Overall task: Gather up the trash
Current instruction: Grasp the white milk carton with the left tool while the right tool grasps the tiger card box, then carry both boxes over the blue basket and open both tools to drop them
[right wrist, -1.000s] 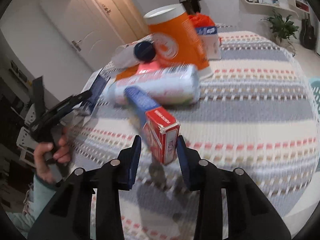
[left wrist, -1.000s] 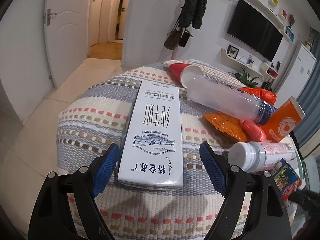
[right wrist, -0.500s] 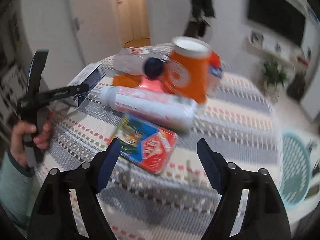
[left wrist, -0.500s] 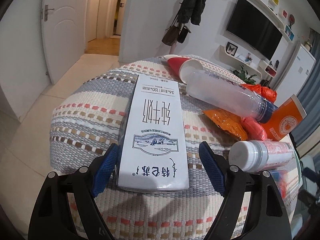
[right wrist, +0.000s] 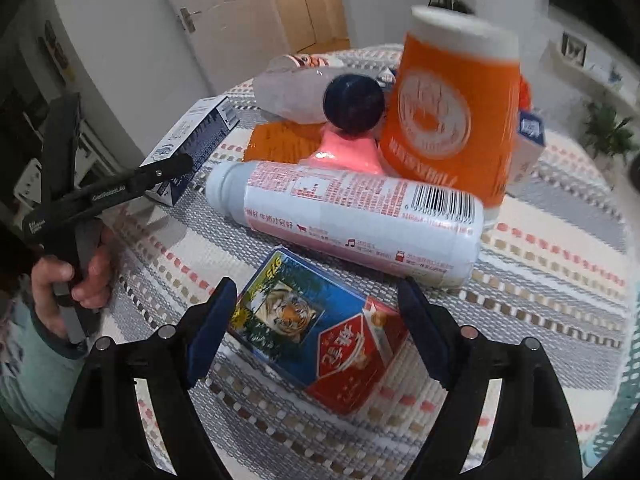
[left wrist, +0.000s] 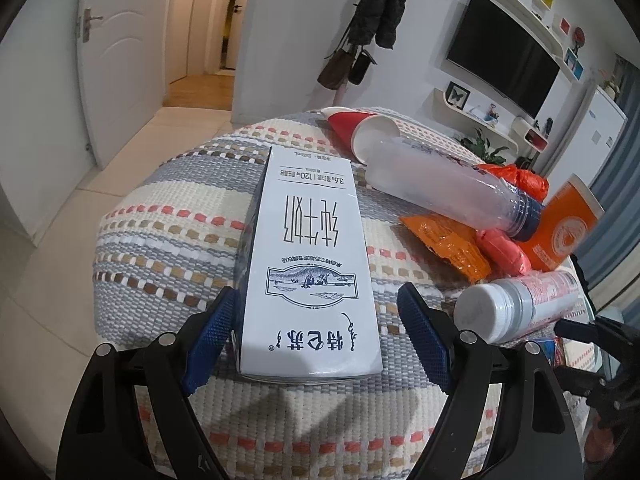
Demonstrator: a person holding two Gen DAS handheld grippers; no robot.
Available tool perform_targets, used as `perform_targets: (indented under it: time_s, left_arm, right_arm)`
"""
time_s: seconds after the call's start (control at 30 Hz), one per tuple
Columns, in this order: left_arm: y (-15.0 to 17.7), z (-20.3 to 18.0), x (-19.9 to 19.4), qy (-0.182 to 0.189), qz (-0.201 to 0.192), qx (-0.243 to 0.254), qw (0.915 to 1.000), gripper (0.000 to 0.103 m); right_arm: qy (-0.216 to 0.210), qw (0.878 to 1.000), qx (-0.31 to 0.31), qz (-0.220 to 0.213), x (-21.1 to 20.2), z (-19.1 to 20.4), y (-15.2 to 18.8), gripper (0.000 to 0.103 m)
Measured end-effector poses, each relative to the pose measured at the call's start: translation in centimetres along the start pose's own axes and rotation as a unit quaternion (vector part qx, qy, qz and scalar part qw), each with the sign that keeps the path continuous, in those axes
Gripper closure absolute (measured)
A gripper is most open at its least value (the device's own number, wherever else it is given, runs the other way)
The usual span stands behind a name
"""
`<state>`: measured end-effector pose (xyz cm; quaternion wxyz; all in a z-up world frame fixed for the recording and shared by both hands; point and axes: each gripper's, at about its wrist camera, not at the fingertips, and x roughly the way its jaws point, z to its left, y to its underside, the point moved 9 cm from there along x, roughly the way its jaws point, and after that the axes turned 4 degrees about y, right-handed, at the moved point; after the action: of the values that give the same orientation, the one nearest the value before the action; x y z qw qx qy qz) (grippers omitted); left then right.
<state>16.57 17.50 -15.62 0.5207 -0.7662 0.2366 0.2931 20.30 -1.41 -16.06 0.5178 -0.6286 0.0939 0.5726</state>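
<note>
In the left wrist view, the left gripper (left wrist: 316, 336) is held wide apart over a white milk carton (left wrist: 310, 264), which lies flat on the striped woven cloth (left wrist: 172, 216) between the blue pads; the left pad seems to sit against the carton's edge, while a gap is seen at the right pad. Beyond it, a clear plastic bottle (left wrist: 448, 188), an orange wrapper (left wrist: 448, 248), an orange paper cup (left wrist: 564, 232) and a white bottle (left wrist: 516, 306) are seen lying close together. In the right wrist view, the right gripper (right wrist: 316, 330) is seen with its jaws opening, and a blue-and-red tiger-printed box (right wrist: 320, 332) lies flat on the cloth between them, gripped by neither pad. The white bottle (right wrist: 360, 220) lies just behind the box, with the orange cup (right wrist: 452, 108) standing upside down behind it. A hand (right wrist: 68, 276) holding the left gripper is seen at the left edge.
</note>
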Motion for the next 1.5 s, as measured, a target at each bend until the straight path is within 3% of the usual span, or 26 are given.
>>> perform_targets:
  time_s: [0.23, 0.33, 0.47, 0.6, 0.7, 0.77, 0.8, 1.0, 1.1, 1.27, 1.5]
  left_arm:
    - [0.0, 0.4, -0.3, 0.012, -0.003, -0.010, 0.9999, 0.024]
    - [0.0, 0.4, -0.3, 0.010, -0.003, -0.008, 0.9999, 0.024]
    - [0.1, 0.3, -0.2, 0.008, 0.001, -0.004, 1.0000, 0.024]
    - [-0.4, 0.2, 0.2, 0.002, 0.010, -0.002, 0.9999, 0.024]
    - [-0.8, 0.1, 1.0, -0.023, 0.027, 0.010, 0.9993, 0.025]
    - [-1.0, 0.1, 1.4, -0.042, 0.029, 0.017, 0.9985, 0.033]
    - [-1.1, 0.0, 1.4, -0.052, 0.030, 0.023, 0.9979, 0.042]
    - [-1.8, -1.9, -1.0, -0.039, -0.010, 0.040, 0.9984, 0.044]
    - [-2.8, -4.6, -3.9, -0.010, -0.044, 0.054, 0.9975, 0.044]
    - [-5.0, -12.1, -8.4, 0.050, -0.100, 0.093, 0.9893, 0.044]
    - [-5.3, -25.8, -8.4, 0.143, -0.100, 0.162, 0.9714, 0.044]
  right_arm:
    - [-0.056, 0.998, 0.016, 0.024, -1.7, 1.4, 2.2, 0.024]
    - [-0.075, 0.997, -0.004, 0.033, -2.0, 4.0, 4.2, 0.024]
    - [-0.048, 0.998, -0.036, 0.033, -1.3, 6.2, 5.2, 0.024]
    - [0.008, 0.998, -0.049, 0.027, 0.0, 6.8, 4.6, 0.024]
    - [0.037, 0.997, -0.069, 0.021, 0.6, 7.6, 4.4, 0.025]
    - [0.063, 0.995, -0.083, 0.012, 0.6, 7.8, 4.3, 0.036]
    - [0.077, 0.992, -0.096, 0.007, 0.5, 8.1, 4.3, 0.046]
    - [0.065, 0.991, -0.106, -0.048, -3.0, 9.2, 3.3, 0.046]
    - [0.064, 0.990, -0.086, -0.092, -6.4, 8.1, 2.1, 0.046]
    - [0.094, 0.982, -0.010, -0.164, -13.1, 1.8, 0.7, 0.046]
    - [0.168, 0.953, 0.122, -0.220, -20.5, -11.5, 3.0, 0.046]
